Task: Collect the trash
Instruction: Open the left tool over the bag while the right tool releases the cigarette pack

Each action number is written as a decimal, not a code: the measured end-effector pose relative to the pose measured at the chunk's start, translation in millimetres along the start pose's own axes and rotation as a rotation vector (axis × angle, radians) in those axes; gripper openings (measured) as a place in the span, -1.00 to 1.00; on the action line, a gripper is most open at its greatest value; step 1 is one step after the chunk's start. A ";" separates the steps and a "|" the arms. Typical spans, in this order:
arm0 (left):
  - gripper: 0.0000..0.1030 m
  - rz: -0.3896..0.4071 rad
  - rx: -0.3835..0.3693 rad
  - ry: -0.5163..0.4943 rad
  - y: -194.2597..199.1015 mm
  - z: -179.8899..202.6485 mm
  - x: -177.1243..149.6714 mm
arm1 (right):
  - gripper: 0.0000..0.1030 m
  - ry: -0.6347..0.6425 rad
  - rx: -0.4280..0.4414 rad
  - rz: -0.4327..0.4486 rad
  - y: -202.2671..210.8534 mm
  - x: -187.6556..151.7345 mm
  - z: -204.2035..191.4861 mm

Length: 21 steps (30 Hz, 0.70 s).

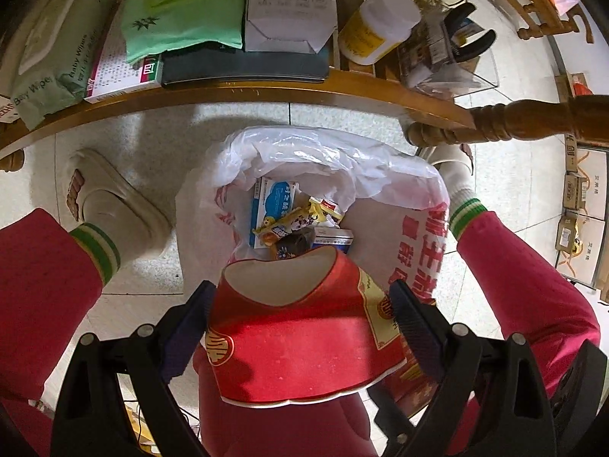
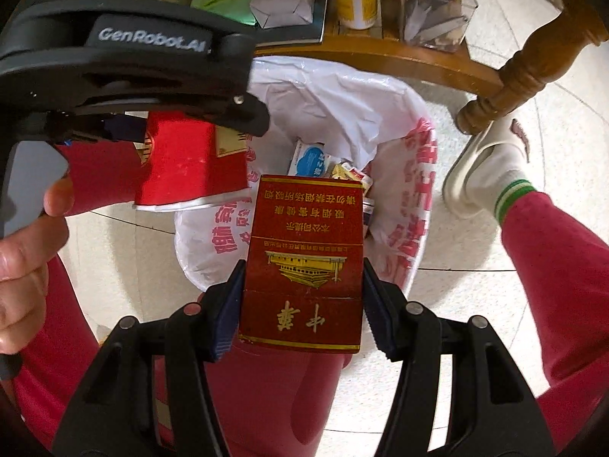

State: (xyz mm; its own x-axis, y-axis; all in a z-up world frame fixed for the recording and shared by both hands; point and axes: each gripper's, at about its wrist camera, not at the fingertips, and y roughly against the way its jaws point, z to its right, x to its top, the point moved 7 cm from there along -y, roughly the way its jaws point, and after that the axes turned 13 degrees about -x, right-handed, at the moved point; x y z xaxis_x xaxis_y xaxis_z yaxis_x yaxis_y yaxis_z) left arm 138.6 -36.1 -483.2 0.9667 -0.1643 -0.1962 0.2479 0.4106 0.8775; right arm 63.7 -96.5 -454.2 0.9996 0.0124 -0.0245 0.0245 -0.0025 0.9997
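My left gripper is shut on a squashed red paper cup, held over the open white plastic bag on the floor. That cup and the left gripper's body also show at the upper left of the right wrist view. My right gripper is shut on a dark red cigarette box with gold print, above the same bag. Inside the bag lie a blue and white box and several small wrappers.
A wooden table edge runs above the bag, loaded with wipes packs, a white box and a yellow-labelled bottle. A turned table leg stands at right. The person's red trouser legs and pale slippers flank the bag. Cardboard boxes sit far right.
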 end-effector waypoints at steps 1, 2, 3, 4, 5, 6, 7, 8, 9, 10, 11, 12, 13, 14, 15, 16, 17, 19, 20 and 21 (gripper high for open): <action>0.72 -0.005 -0.002 0.004 -2.8 -0.7 1.8 | 0.10 0.000 0.004 -0.004 -2.1 0.6 -1.1; 0.72 -0.009 -0.001 0.009 -4.8 -1.8 3.0 | 0.10 0.002 0.007 -0.010 -4.9 1.9 -2.0; 0.72 -0.011 -0.001 0.013 -6.6 -3.0 4.2 | 0.10 0.003 0.009 -0.015 -8.4 3.0 -2.7; 0.72 -0.013 -0.001 0.019 -8.7 -4.7 5.7 | 0.10 0.003 0.013 -0.021 -11.0 3.7 -3.9; 0.72 -0.015 -0.003 0.025 -10.2 -6.2 6.6 | 0.10 0.003 0.019 -0.027 -13.8 4.5 -4.9; 0.72 -0.019 -0.004 0.034 -12.4 -8.5 7.6 | 0.10 0.003 0.022 -0.030 -15.7 4.9 -5.1; 0.72 -0.019 -0.004 0.043 -13.4 -10.5 8.3 | 0.10 0.002 0.025 -0.036 -18.2 5.7 -5.2; 0.72 -0.019 -0.005 0.052 -14.6 -12.6 9.2 | 0.10 -0.001 0.028 -0.040 -19.8 6.3 -4.9; 0.72 -0.020 -0.005 0.061 -15.7 -14.5 9.8 | 0.10 -0.005 0.031 -0.044 -21.9 7.2 -4.5; 0.72 -0.022 -0.004 0.072 -16.6 -16.9 10.4 | 0.10 -0.010 0.034 -0.049 -24.1 8.3 -3.5; 0.72 -0.021 -0.007 0.080 -17.3 -18.1 11.1 | 0.10 -0.014 0.035 -0.052 -25.1 9.0 -3.5; 0.72 -0.020 -0.011 0.087 -17.8 -19.0 11.9 | 0.10 -0.018 0.037 -0.055 -26.6 9.9 -2.5; 0.72 -0.018 -0.013 0.092 -18.1 -19.4 12.6 | 0.10 -0.021 0.040 -0.058 -28.1 10.8 -1.2; 0.72 -0.018 -0.016 0.093 -18.8 -19.2 13.6 | 0.10 -0.023 0.042 -0.061 -29.9 11.7 -0.6; 0.72 -0.020 -0.018 0.093 -20.3 -18.5 14.6 | 0.10 -0.024 0.043 -0.063 -30.6 12.1 -0.3; 0.72 -0.020 -0.015 0.092 -21.2 -18.3 15.5 | 0.10 -0.024 0.044 -0.066 -32.3 12.8 -0.1; 0.72 -0.021 -0.011 0.091 -22.9 -18.3 16.4 | 0.10 -0.025 0.046 -0.067 -34.0 14.1 0.0; 0.72 -0.024 -0.010 0.092 -26.1 -18.3 18.0 | 0.10 -0.026 0.048 -0.070 -36.0 15.7 -0.5; 0.72 -0.027 -0.010 0.095 -26.8 -18.8 18.2 | 0.10 -0.027 0.048 -0.071 -36.3 15.7 -0.7; 0.72 -0.030 -0.011 0.097 -28.0 -19.2 18.5 | 0.10 -0.028 0.049 -0.072 -37.3 16.0 -0.6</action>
State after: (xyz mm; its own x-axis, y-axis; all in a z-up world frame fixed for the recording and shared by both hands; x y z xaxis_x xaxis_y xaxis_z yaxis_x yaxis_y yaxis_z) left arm 150.8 -33.4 -519.8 0.9602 -0.0891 -0.2647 0.2773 0.4170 0.8656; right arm 78.8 -95.6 -491.9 0.9952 -0.0135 -0.0971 0.0963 -0.0513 0.9940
